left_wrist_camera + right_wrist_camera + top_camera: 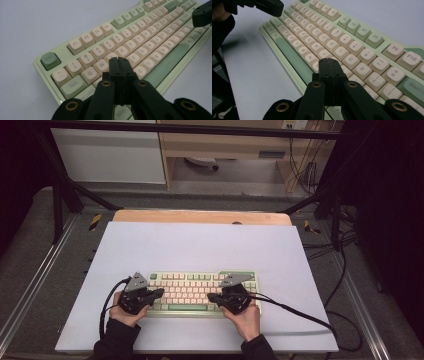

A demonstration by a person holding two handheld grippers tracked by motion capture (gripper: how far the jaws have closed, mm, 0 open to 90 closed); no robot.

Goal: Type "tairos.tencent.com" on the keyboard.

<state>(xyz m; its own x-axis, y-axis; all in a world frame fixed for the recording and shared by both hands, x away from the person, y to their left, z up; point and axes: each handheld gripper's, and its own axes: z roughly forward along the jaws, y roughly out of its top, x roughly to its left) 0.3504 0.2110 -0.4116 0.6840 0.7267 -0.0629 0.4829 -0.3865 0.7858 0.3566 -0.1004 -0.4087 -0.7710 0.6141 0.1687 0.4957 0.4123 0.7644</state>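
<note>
Left gripper (118,59) – jaws fully closed, holding nothing, tip over the keyboard (192,291) near its S and D keys. Right gripper (327,60) – jaws likewise closed and empty, tip above the K–L keys

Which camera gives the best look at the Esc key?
The left gripper view: the green Esc key is close, with a readable label. The high view shows the whole keyboard, its keys tiny. The right gripper view shows the keyboard's other end.

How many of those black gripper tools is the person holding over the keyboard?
2. The left gripper is above the left end of the keyboard, its jaws shut over the letter keys. The right gripper is above the right end, jaws also shut.
</note>
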